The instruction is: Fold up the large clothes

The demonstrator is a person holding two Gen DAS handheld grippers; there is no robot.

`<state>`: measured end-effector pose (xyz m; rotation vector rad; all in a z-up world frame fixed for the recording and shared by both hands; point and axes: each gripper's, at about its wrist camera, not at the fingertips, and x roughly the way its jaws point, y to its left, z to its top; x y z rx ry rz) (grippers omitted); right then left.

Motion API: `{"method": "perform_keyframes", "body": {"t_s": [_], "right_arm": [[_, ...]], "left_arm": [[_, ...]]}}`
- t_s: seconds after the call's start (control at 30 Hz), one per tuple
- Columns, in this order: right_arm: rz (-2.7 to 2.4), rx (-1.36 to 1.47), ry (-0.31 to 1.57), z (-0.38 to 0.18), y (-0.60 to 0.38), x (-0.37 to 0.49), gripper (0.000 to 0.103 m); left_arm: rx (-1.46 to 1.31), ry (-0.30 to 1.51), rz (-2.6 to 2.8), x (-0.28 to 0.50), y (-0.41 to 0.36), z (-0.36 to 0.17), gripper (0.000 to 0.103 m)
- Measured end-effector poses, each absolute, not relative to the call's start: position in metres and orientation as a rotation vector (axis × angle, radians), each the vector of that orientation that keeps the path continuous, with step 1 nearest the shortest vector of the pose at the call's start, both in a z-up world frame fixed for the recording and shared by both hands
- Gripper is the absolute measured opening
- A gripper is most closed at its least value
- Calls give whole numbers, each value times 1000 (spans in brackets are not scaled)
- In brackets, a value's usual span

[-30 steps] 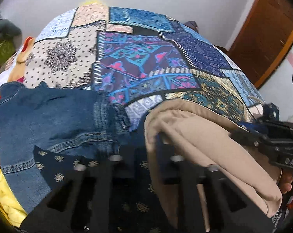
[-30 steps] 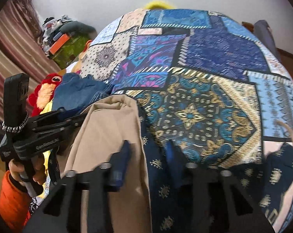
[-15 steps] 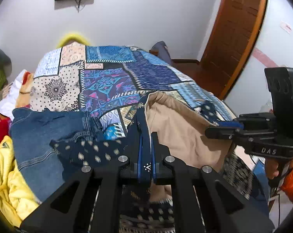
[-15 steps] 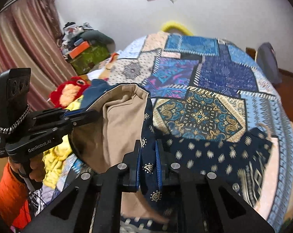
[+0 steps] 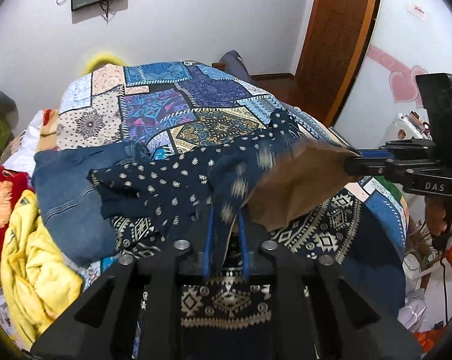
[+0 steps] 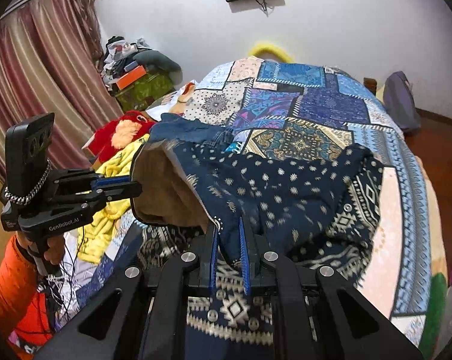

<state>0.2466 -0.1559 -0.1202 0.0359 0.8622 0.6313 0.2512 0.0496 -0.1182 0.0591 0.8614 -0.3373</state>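
Observation:
A large navy garment with small white motifs and a tan lining (image 5: 178, 180) (image 6: 273, 186) hangs between my two grippers above the patchwork bed. My left gripper (image 5: 226, 219) is shut on its edge; it also shows in the right wrist view (image 6: 136, 184), pinching the tan-lined corner. My right gripper (image 6: 228, 231) is shut on the opposite edge and shows in the left wrist view (image 5: 350, 160). The cloth is blurred with motion and its far end lies on the bed.
Blue jeans (image 5: 70, 192), a yellow garment (image 5: 34, 270) and a red plush toy (image 6: 121, 132) lie on the bed's left side. The patchwork bedspread (image 6: 315, 105) stretches beyond. A wooden door (image 5: 333, 36) stands at the right, curtains (image 6: 34, 90) at the left.
Both grippers closed on the navy garment's edges, then lifted it and moved apart, stretching the garment open above the bed; more of the room is in view.

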Motion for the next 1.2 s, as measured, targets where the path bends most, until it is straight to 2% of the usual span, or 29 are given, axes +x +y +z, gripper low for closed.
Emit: {"method": "perform_keyframes", "body": {"t_s": [0.07, 0.23, 0.43, 0.6, 0.77, 0.93, 1.03, 1.2], "right_arm": [[623, 9, 846, -113, -159, 234, 10], [624, -37, 788, -93, -167, 210, 10], [616, -54, 716, -70, -173, 195, 10], [574, -45, 762, -90, -167, 211, 11], [496, -53, 948, -160, -157, 245, 11], [429, -40, 1103, -220, -169, 264, 11], [452, -28, 1130, -237, -183, 269, 11], [473, -51, 1139, -238, -193, 268, 11]], "left_arm": [[59, 832, -312, 242, 53, -109, 35], [39, 769, -312, 227, 58, -85, 38], [36, 712, -287, 228, 61, -70, 51], [45, 795, -260, 246, 57, -108, 56], [92, 969, -219, 262, 50, -186, 56], [80, 1068, -175, 265, 59, -239, 57], [71, 1074, -158, 264, 66, -252, 72], [29, 1063, -148, 260, 75, -263, 81]]}}
